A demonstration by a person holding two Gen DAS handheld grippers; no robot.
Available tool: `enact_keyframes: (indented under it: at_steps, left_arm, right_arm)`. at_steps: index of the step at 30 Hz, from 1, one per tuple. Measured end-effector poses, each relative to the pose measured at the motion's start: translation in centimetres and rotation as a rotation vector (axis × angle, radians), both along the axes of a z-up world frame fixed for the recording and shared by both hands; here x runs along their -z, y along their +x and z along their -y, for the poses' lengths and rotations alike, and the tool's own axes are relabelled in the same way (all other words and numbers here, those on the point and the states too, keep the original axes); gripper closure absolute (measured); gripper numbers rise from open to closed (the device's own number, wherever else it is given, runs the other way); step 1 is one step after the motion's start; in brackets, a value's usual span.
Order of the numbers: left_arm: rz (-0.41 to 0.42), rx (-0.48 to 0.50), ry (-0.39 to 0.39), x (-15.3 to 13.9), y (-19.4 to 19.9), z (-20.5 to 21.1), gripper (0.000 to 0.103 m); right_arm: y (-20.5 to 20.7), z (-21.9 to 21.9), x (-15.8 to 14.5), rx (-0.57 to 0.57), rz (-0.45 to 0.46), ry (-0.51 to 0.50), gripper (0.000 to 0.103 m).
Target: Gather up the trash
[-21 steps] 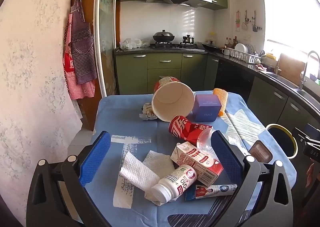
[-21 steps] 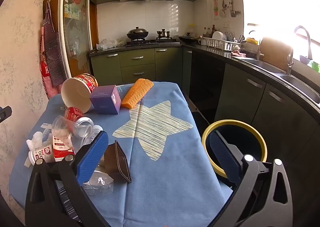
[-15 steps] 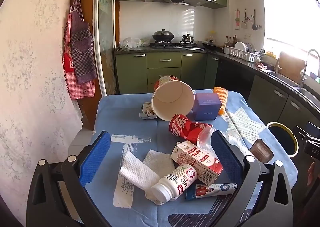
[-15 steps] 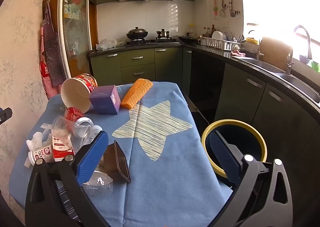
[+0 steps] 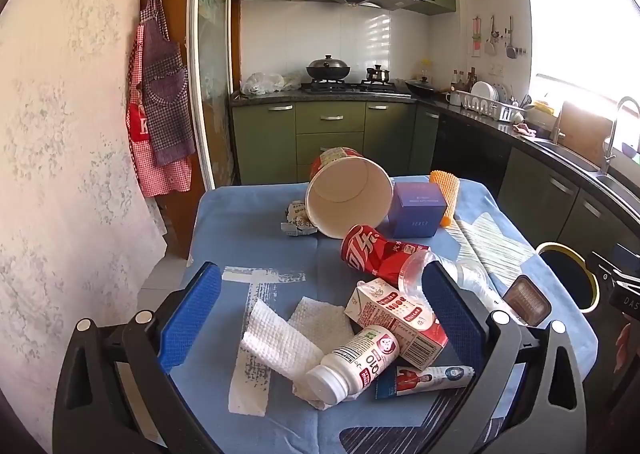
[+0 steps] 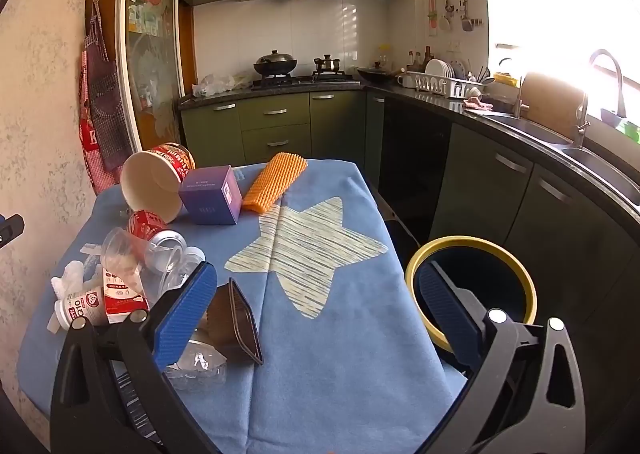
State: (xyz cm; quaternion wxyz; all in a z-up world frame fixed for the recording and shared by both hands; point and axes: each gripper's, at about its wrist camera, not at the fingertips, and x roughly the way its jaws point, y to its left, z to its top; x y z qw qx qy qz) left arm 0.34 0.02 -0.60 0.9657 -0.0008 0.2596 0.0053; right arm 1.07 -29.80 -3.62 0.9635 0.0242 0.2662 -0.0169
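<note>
In the left wrist view, the left hand-held gripper (image 5: 320, 314) stood wide apart and empty, tilted down over the near end of the worktop (image 5: 240, 230), which was covered in a blue cloth. Framed between its blue pads lay most of the trash: a white paper towel (image 5: 280, 338), a small white bottle (image 5: 354, 366) on its side on the towel, a milk carton (image 5: 400, 318) just behind it, and a flat tube (image 5: 424, 376) at the near right. Farther off, a crushed red can (image 5: 372, 254) rested against the carton, a tipped paper bowl (image 5: 348, 200) faced the camera, with a crumpled wrapper (image 5: 296, 218) to its left and a purple box (image 5: 416, 210) to its right. The wide stance suited the bulky pile, probably as a line-up on the bottle or towel.

In the right wrist view, the right hand-held gripper (image 6: 316, 306) was likewise wide and held nothing. It hovered over the right side of the worktop, where a pale star pattern showed. Its right pad overlapped the yellow-rimmed bin (image 6: 472, 250), which stood on the floor just beside the worktop's right edge, handy for drops. By its left pad lay a brown plastic tray (image 6: 236, 318) on edge and a crushed clear bottle (image 6: 196, 366). An orange foam sleeve (image 6: 276, 182) lay at the far end. Nothing looked collected yet.
</note>
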Motion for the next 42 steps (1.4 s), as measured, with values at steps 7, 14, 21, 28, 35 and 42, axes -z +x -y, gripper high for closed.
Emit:
enact_keyframes:
  at_steps: [7,14,21,28,35,42]
  left_arm:
    - [-0.001,0.000,0.000,0.19,0.11,-0.05,0.004]
    - [-0.003,0.000,0.000,0.15,0.14,0.01,0.004]
    - [-0.003,0.000,0.001,0.21,0.18,0.00,0.004]
    - [-0.004,0.000,0.001,0.20,0.16,0.02,0.004]
    - [-0.004,0.000,0.002,0.23,0.19,0.04,0.004]
    - [-0.004,-0.001,0.002,0.25,0.21,0.07,0.004]
  right_arm:
    - [0.14,-0.29,-0.03,0.001,-0.003,-0.002,0.006]
    - [0.13,-0.22,-0.08,0.000,-0.003,-0.001,0.006]
    - [0.11,-0.23,-0.05,0.001,-0.002,0.000,0.006]
    - [0.12,-0.24,-0.07,0.001,-0.001,0.000,0.006]
    - [-0.18,-0.15,-0.48,0.004,0.011,-0.001,0.006]
    - [-0.25,-0.15,-0.55,0.004,0.012,-0.001,0.006]
